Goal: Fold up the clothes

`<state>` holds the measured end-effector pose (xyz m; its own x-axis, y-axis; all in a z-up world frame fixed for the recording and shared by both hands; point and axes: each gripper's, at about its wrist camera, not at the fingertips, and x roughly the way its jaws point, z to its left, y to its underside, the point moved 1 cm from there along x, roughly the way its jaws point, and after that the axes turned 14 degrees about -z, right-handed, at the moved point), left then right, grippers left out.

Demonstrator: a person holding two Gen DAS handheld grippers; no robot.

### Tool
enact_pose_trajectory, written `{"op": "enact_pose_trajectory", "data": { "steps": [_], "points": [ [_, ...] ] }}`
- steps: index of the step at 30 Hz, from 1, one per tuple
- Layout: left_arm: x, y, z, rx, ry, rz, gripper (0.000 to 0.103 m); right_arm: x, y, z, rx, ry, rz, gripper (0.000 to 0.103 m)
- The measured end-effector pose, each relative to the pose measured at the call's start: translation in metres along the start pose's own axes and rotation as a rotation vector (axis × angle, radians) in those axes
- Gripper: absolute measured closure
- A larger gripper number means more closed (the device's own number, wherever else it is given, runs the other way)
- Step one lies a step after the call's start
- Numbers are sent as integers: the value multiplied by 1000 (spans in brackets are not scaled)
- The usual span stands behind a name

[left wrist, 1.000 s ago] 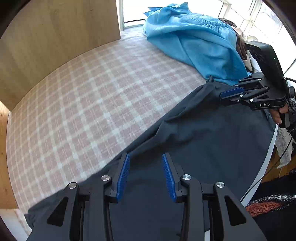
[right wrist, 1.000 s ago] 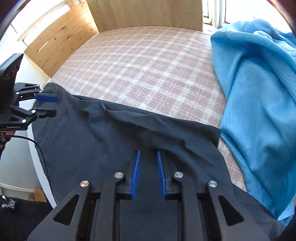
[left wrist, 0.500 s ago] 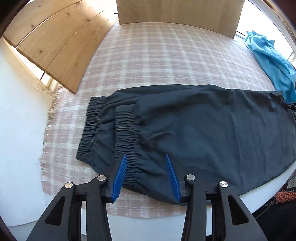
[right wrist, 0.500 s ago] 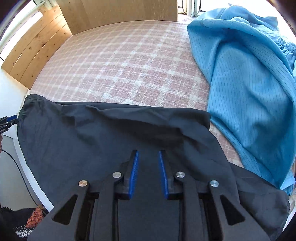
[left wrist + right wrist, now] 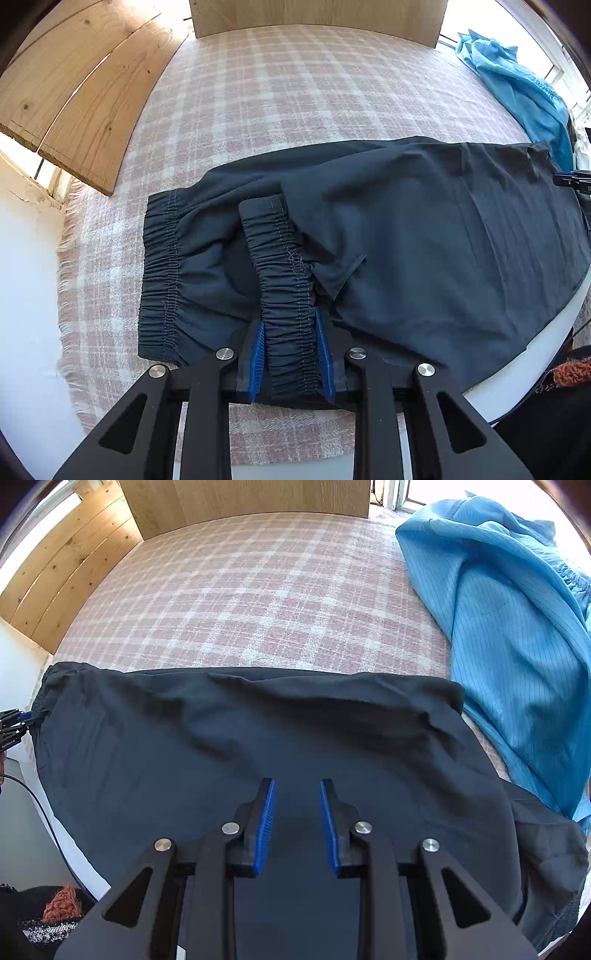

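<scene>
In the left wrist view the left gripper (image 5: 291,354) is closing its blue-ridged jaws on the gathered elastic waistband (image 5: 286,291) of the dark navy, thin woven trousers (image 5: 424,240); the jaws have just been narrowing and the band is sitting between the pads, which are pressing against its two edges. In the right wrist view the right gripper (image 5: 297,823) is hovering over the other end of the same trousers (image 5: 258,746), its jaws standing a little apart with only flat cloth under them and nothing caught between them. The garment is lying stretched lengthwise along the near edge of the white table (image 5: 22,295), on a pink-and-cream checked woven cloth (image 5: 295,85) with a fringed edge, its near side hanging slightly over the rim. The step in hand seems to be taking hold of both ends before the first fold; the next move calls for the right jaws to pinch the leg hem, then for both ends to be lifted and brought together evenly. Beyond the trousers a crumpled light blue pinstriped garment (image 5: 509,627) is waiting, and behind it pale wooden boards (image 5: 81,85) are leaning. A small white marking on the far gripper at the frame edge is too cropped to read, possibly a single letter.
</scene>
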<state>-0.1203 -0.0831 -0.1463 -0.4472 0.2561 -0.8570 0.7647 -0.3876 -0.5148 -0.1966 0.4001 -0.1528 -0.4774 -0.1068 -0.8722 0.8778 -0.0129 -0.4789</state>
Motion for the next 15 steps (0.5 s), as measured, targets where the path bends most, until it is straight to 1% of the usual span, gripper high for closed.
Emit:
{"op": "enact_pose_trajectory", "data": {
  "steps": [3,6,7,9,11,12,13,15],
  "points": [
    [-17,-8,10,8,-47,-45,83,3,8,-12,20,5,10,79],
    [-27,-16,25,15,-81,-71,83,16,5,-10,24,0,23,79],
    [-26,-18,29,25,-96,-68,83,23,7,-9,22,-2,33,79],
    [-16,-17,35,34,-90,-47,83,38,17,-7,15,-8,63,79],
    [-2,-10,43,65,-85,-4,82,50,25,-2,-1,-8,94,78],
    [7,-4,43,68,-72,28,82,50,27,2,-20,1,80,74],
    [8,-2,44,62,-65,24,82,52,29,7,-32,2,86,71],
    [7,-1,47,43,-56,12,82,49,35,13,-44,-4,79,71]
  ]
}}
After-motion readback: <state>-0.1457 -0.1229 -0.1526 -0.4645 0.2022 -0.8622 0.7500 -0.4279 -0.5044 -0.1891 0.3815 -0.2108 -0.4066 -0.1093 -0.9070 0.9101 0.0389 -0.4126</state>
